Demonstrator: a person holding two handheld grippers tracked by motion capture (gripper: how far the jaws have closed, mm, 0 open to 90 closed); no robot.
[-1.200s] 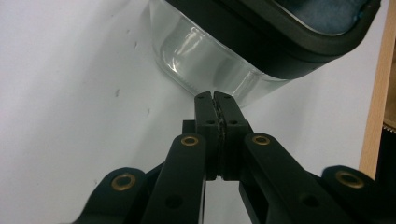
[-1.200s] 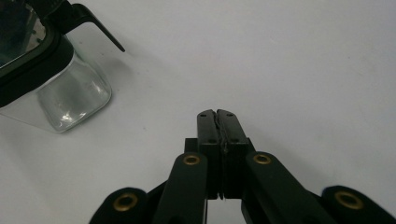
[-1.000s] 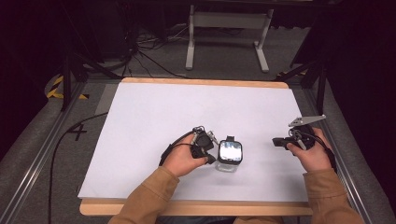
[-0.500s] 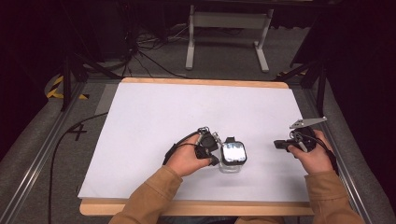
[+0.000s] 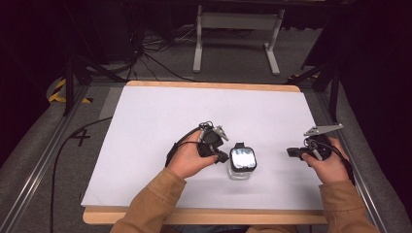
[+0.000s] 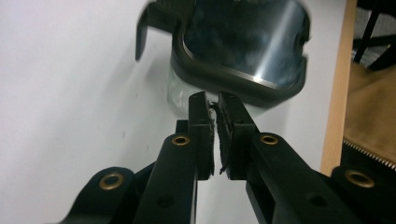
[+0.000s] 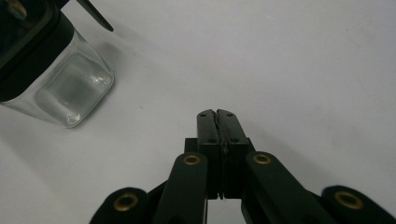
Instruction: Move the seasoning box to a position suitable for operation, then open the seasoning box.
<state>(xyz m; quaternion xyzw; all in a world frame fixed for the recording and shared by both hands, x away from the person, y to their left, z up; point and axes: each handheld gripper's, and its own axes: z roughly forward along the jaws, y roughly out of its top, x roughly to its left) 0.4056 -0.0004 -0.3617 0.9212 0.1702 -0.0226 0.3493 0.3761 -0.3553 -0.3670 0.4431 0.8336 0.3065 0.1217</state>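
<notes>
Glass jar point(image 5: 241, 165) near centre; left gripper point(image 6: 215, 100) closed, nosing lid point(image 6: 243, 70); right gripper point(image 7: 217, 116) closed, idle right. Next: likely open jaws, grip.

- Left hand point(image 5: 187, 160) low on the near side, forearm in a tan sleeve point(image 5: 145, 206) rising from the bottom edge; left gripper point(image 5: 222, 156) points to the person's right
- Left jaws nearly together, a thin slit between the pads (frayed pad edges visible in the left gripper view)
- Right hand point(image 5: 328, 165) near the right edge; right gripper point(image 5: 290, 152) points left, jaws pressed together, nothing between them
</notes>
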